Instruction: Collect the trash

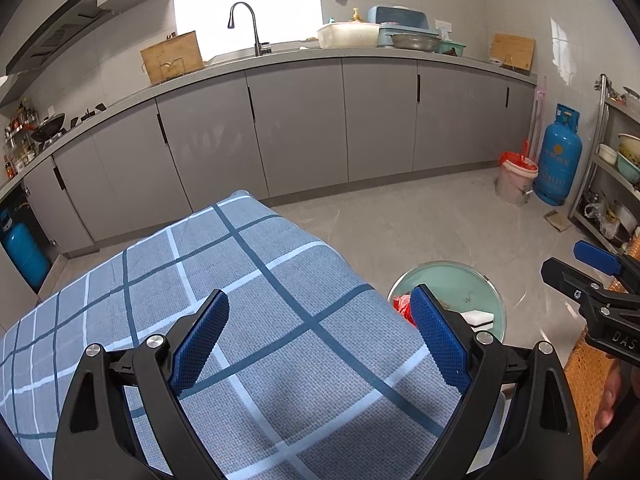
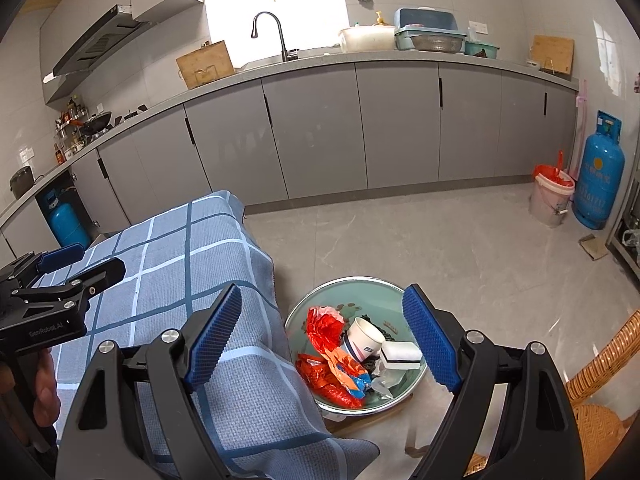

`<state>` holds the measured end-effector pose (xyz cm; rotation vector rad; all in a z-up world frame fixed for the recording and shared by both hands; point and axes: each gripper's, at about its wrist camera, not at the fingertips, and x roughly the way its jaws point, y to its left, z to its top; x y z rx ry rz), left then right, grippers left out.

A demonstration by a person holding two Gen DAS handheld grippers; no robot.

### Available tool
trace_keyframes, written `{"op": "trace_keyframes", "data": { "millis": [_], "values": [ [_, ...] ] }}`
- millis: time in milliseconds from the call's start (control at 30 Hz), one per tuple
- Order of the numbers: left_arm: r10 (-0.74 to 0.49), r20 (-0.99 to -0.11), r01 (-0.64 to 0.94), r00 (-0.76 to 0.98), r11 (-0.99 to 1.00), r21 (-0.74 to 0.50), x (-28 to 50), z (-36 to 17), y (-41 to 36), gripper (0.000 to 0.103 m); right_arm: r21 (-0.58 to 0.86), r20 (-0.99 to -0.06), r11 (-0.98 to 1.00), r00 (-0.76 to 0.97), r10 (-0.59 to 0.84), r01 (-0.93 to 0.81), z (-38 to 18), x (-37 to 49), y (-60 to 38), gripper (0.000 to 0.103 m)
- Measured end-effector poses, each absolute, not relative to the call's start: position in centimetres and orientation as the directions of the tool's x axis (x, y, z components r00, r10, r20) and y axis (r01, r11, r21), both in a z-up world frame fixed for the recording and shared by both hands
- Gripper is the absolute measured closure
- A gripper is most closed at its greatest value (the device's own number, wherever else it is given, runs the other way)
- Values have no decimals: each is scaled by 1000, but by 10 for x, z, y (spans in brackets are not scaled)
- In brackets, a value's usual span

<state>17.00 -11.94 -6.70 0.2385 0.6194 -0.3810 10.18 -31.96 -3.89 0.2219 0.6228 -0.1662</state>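
Black two-finger grippers with blue ribbed pads fill the foreground of both wrist views. The left gripper (image 1: 320, 334) hangs over a table covered by a blue checked cloth (image 1: 240, 280), its jaws spread wide and holding nothing. The right gripper (image 2: 322, 332) is also spread wide and empty, poised partly over the cloth's edge and partly over a pale green basin (image 2: 360, 286) that sits on the floor just beside the table.

Largest in the scene is a long run of grey kitchen cabinets (image 2: 312, 128) under a grey counter, with a curved tap (image 2: 272, 32) in front of a bright window. A blue gas cylinder (image 2: 602, 172) stands at the far right by the wall, with a white bucket lined in red plastic (image 2: 550, 200) close beside it. A wicker chair (image 2: 604, 364) shows at the right edge of the right wrist view.

The trash lies inside the basin: crumpled red and orange wrappers (image 2: 332, 360) on the side nearest the table, a white paper cup (image 2: 364, 338) tipped on its side touching them, and a small white box with a dark stripe (image 2: 401, 354) just beside the cup. Some dark scraps lie under these, too small to identify.
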Motion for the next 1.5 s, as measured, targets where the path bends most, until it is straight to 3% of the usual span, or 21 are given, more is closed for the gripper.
{"op": "trace_keyframes", "data": {
  "millis": [533,767,1500],
  "values": [
    [-268,-603,410,752,905,108,172,-66,-118,11,152,-587,964,804,-91,220,-35,104,-319,20],
    [-266,-589,404,763,908,113,171,-64,-117,6,150,-582,965,808,-89,215,-34,104,-318,20],
    [-236,-594,395,769,906,151,169,-69,-119,6,151,-585,964,806,-90,217,-40,99,-319,20]
  ]
}}
